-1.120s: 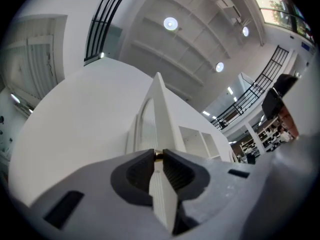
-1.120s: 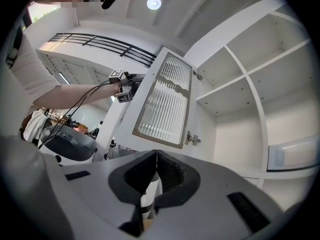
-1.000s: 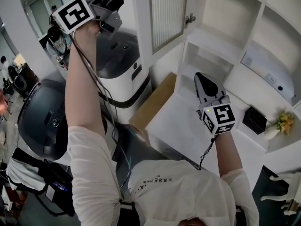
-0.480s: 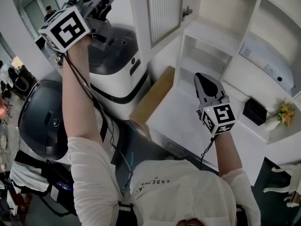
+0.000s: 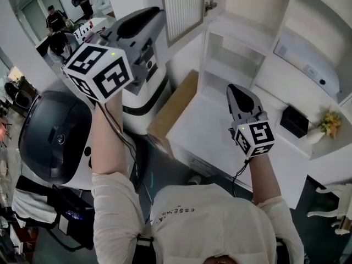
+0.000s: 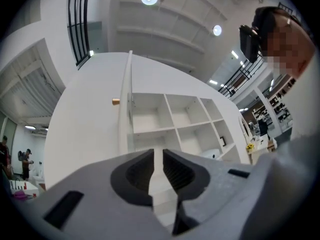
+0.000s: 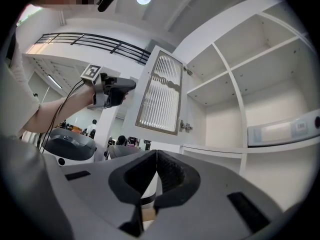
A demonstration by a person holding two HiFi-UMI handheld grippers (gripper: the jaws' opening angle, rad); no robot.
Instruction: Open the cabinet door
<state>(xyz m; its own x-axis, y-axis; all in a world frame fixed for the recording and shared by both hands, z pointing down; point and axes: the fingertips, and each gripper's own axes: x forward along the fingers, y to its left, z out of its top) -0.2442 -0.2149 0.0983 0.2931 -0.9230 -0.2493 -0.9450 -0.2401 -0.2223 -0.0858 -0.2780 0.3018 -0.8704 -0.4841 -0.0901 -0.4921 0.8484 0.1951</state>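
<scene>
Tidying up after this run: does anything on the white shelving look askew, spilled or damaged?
Nothing stands out. The cabinet door hangs open on its hinge, as intended. The black box sits flat, the flower vase stands upright, and nothing looks spilled or broken.

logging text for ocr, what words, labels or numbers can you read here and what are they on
"ESSE": start of the print on the white shirt, seen upside down; the rest is too small to read.
Label on the white appliance on the shelf: too small to read.
Marker cubes: square patterns only, no words.
</scene>
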